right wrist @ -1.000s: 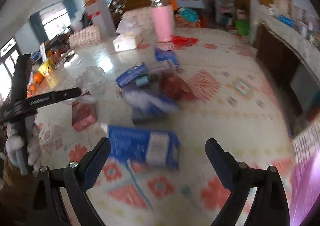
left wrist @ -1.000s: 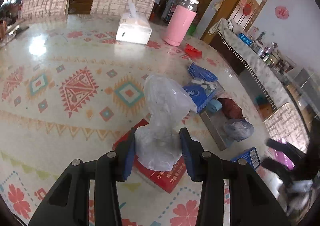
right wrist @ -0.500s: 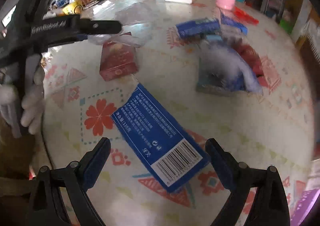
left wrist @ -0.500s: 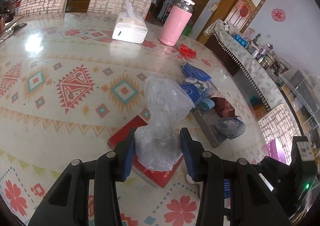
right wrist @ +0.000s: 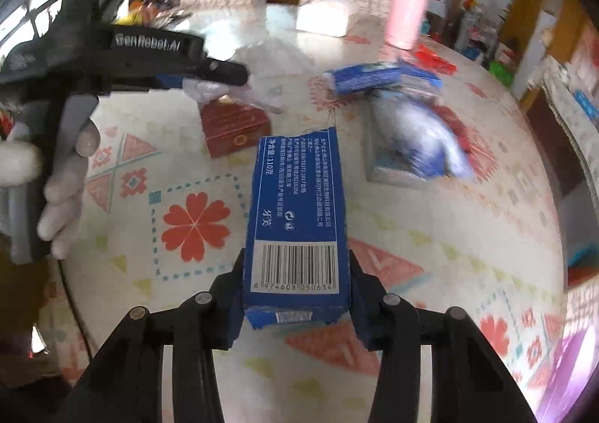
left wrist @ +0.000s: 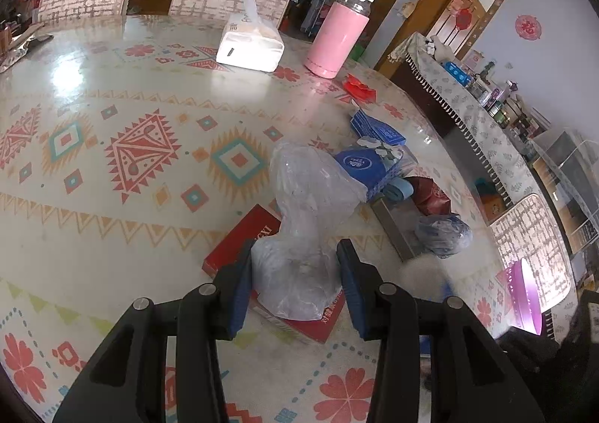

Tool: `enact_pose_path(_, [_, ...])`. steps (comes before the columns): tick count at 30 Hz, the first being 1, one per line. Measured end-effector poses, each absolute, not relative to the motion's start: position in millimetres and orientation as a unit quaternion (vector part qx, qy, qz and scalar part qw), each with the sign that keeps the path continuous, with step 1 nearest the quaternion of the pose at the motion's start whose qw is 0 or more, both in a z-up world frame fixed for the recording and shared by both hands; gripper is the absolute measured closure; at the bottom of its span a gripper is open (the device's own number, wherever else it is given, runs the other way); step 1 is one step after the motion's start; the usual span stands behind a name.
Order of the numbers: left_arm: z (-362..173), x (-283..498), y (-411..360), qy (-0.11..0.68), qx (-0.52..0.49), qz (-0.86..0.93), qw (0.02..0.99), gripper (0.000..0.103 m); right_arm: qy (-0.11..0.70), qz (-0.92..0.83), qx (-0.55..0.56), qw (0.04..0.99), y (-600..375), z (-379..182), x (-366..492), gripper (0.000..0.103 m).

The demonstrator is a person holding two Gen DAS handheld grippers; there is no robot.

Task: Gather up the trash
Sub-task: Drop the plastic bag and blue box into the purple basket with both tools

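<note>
My left gripper [left wrist: 295, 265] is shut on a clear plastic bag [left wrist: 307, 213], held just above a flat red box [left wrist: 239, 247] on the patterned table. My right gripper [right wrist: 295, 273] is shut on a long blue toothpaste box [right wrist: 295, 213] with a barcode, held over the table. In the right wrist view the left gripper [right wrist: 224, 76] shows at the upper left with the bag [right wrist: 258, 56] and the red box [right wrist: 234, 125] under it. A heap of trash lies to the right: blue cartons [left wrist: 365, 164], a dark red wrapper [left wrist: 430, 194], a crumpled bluish bag [left wrist: 443, 232].
A white tissue pack [left wrist: 251, 48], a pink flask [left wrist: 338, 37] and a red wrapper [left wrist: 359, 88] stand at the far side of the table. Chairs line the far edge. A purple item [left wrist: 526, 295] sits past the table's right edge.
My right gripper has closed on the blue toothpaste box, which was lying on the table between open fingers. The left gripper keeps hold of the plastic bag, nearly still.
</note>
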State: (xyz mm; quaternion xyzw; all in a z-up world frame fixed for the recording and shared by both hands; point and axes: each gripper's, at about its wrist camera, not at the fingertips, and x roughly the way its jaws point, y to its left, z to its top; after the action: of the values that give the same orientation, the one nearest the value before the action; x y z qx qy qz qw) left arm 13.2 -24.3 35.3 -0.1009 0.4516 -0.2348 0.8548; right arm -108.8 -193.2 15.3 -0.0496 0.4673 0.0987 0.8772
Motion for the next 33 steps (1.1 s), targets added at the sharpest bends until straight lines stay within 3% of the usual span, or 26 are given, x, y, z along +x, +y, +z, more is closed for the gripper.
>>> enact_pose_path(12, [47.8,-0.1,-32.4,0.425,-0.079,-0.23,0.872,0.061,0.418,0.016,0.086,0.905,-291.1,37.6,-196.2,0.052])
enact_pose_path(20, [93.3,-42.6,-56.3,0.391,-0.058,-0.256,0.882,0.061,0.38,-0.047,0.139,0.913,-360.7,46.1,-249.2,0.052])
enact_pose_path(33, [142.1,-110.2,-220.5,0.371,0.031,-0.391,0.842,0.061,0.337,-0.129,0.208,0.909,-455.9,42.1,-318.8,0.052])
